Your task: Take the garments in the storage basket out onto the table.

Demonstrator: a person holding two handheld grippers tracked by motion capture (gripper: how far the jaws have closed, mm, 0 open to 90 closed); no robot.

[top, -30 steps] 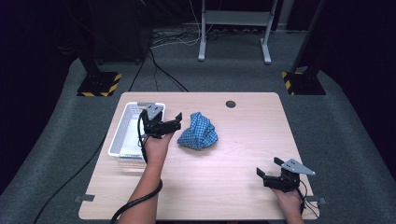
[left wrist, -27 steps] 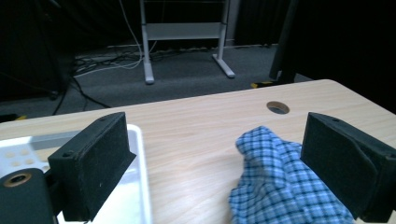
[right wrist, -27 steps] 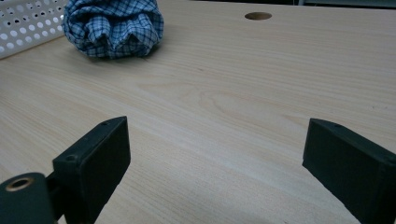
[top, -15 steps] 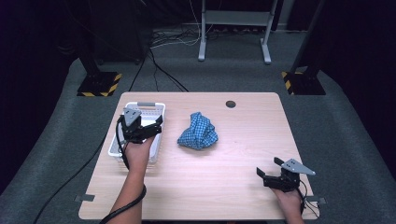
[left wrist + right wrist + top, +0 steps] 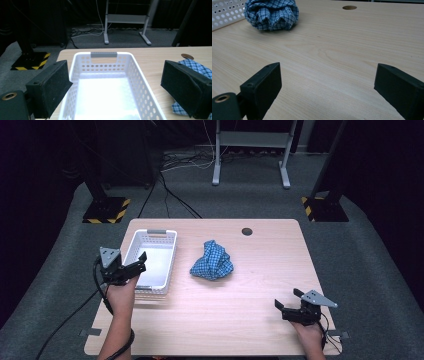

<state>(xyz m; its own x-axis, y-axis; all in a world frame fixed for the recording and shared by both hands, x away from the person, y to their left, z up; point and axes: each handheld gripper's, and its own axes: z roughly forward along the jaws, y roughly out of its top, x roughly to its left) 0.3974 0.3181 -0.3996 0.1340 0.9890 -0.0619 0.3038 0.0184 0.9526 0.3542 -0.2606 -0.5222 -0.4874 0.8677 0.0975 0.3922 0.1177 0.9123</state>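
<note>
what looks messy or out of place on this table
The blue-and-white checked cloth lies crumpled in a heap on the light wooden table, beside the white perforated plastic basket, not in it. The basket is empty. Both tools, left and right, are open and hold nothing. Nothing looks spilled or damaged.

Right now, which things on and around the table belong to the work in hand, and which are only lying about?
Belong to the work:
- checked cloth, crumpled on the table
- white basket, nothing in it
- left gripper, jaws open, over the basket's near end
- right gripper, jaws open, low over the table's near right corner

Just lying about:
- cables on the floor
- metal stand
</note>
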